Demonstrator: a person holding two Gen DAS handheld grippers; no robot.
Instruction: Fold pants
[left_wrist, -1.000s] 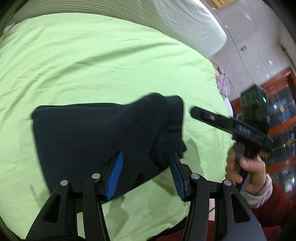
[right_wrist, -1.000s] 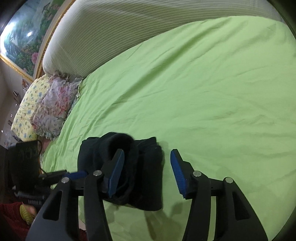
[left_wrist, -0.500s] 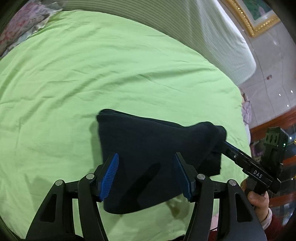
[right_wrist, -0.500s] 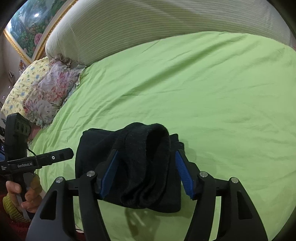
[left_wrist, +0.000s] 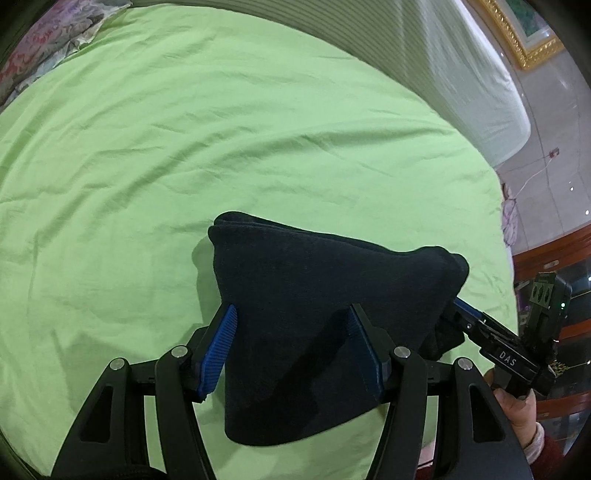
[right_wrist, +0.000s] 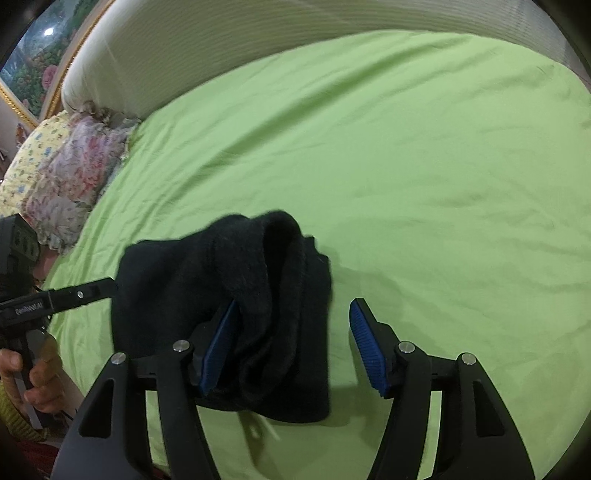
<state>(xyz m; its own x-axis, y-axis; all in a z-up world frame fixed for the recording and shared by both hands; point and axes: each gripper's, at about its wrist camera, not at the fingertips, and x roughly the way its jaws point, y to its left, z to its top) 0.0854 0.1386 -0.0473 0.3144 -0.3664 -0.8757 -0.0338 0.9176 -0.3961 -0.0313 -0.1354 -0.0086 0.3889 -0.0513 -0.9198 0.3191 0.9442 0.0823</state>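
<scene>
The dark navy pants (left_wrist: 317, 314) lie folded into a thick bundle on the green bedsheet (left_wrist: 184, 147), near the bed's front edge. My left gripper (left_wrist: 291, 350) is open, its blue pads on either side of the bundle's near part. In the right wrist view the pants (right_wrist: 236, 295) show their fuzzy folded end raised against the left pad. My right gripper (right_wrist: 291, 347) is open; the bundle lies between its pads, nearer the left one. Each gripper shows in the other's view, the right one (left_wrist: 491, 343) at the bundle's right end, the left one (right_wrist: 59, 299) at its left.
A striped cream headboard (right_wrist: 258, 48) runs along the back of the bed. Floral pillows (right_wrist: 62, 173) lie at the bed's left side. Wooden furniture (left_wrist: 554, 258) and a tiled wall stand beyond the right edge. The sheet spreads wide and wrinkled behind the pants.
The pants went from a wider flat spread to a compact bundle. Both grippers moved in around it. The right gripper's jaws, close around the folded end half a second ago, have opened.
</scene>
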